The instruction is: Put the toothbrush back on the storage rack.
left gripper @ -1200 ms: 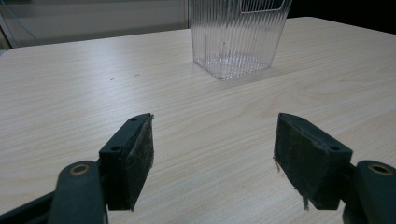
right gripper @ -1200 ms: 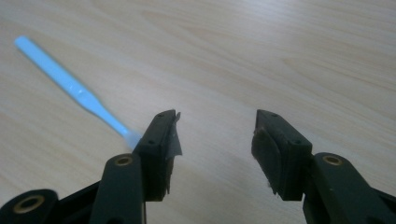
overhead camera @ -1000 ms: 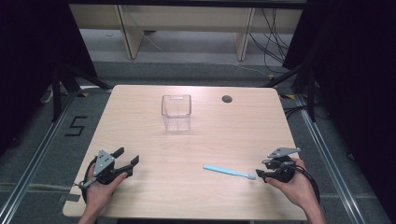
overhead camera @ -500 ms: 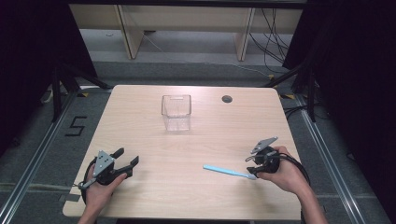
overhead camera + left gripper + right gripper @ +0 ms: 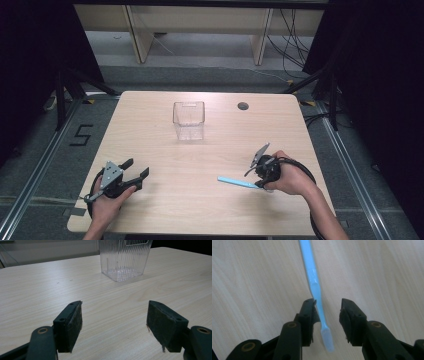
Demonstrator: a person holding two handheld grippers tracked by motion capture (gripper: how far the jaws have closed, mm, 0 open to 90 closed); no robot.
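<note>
The light-blue toothbrush (image 5: 316, 293), lying flat on the counter (image 5: 200, 200), is being straddled near its bristle end by the right gripper (image 5: 327, 315), whose jaws have just been closing (not yet pinching), so a firm squeeze is called for next, while the left gripper (image 5: 117, 322) is held open.

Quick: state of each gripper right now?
Left gripper: open, nothing between the jaws.
Right gripper: open, jaws just been closing around the toothbrush, not yet clamped.
</note>
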